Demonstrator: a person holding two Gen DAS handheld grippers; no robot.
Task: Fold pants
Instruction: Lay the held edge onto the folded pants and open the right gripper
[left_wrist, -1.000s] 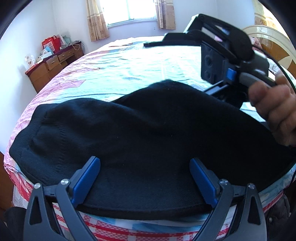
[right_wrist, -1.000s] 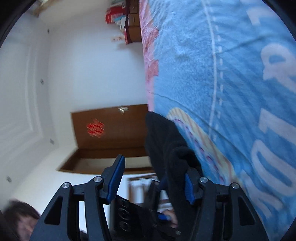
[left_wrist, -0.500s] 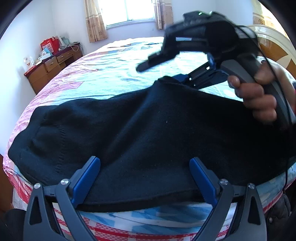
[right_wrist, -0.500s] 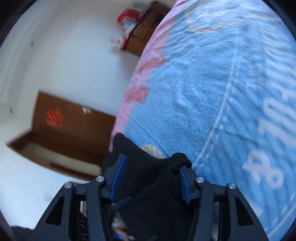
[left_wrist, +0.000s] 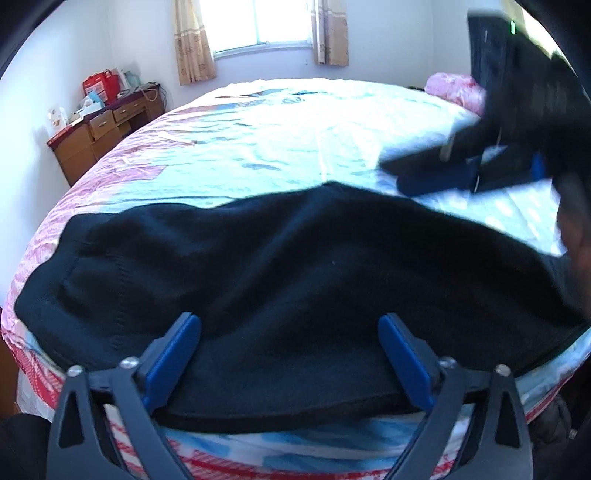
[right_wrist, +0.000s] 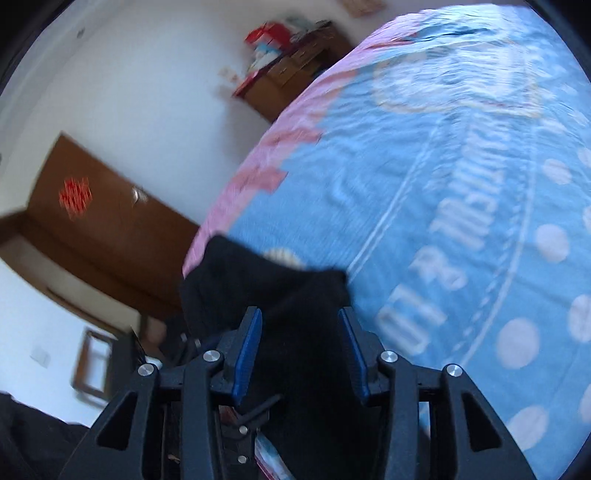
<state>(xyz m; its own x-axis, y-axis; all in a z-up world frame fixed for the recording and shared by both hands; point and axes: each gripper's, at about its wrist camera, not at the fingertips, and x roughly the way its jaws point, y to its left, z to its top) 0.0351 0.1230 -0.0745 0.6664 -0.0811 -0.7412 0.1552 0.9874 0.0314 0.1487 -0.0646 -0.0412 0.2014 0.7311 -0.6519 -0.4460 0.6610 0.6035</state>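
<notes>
Black knit pants (left_wrist: 280, 273) lie folded across the near edge of the bed, spread left to right. My left gripper (left_wrist: 290, 354) is open just above the pants' near edge, its blue pads either side of the cloth without pinching it. My right gripper (right_wrist: 301, 347) is open, with black pants cloth (right_wrist: 295, 295) lying between its pads. In the left wrist view the right gripper (left_wrist: 476, 173) appears blurred at the upper right, above the bed and clear of the pants.
The bed has a blue and pink patterned blanket (left_wrist: 280, 140). A wooden desk (left_wrist: 99, 129) with red boxes stands against the left wall. A pink pillow (left_wrist: 454, 88) lies at the far right. A brown door (right_wrist: 85, 229) shows in the right wrist view.
The right gripper has lifted off the far fold of the pants and swung away to the right. The raised fold has dropped flatter onto the bed. The left gripper has not moved.
</notes>
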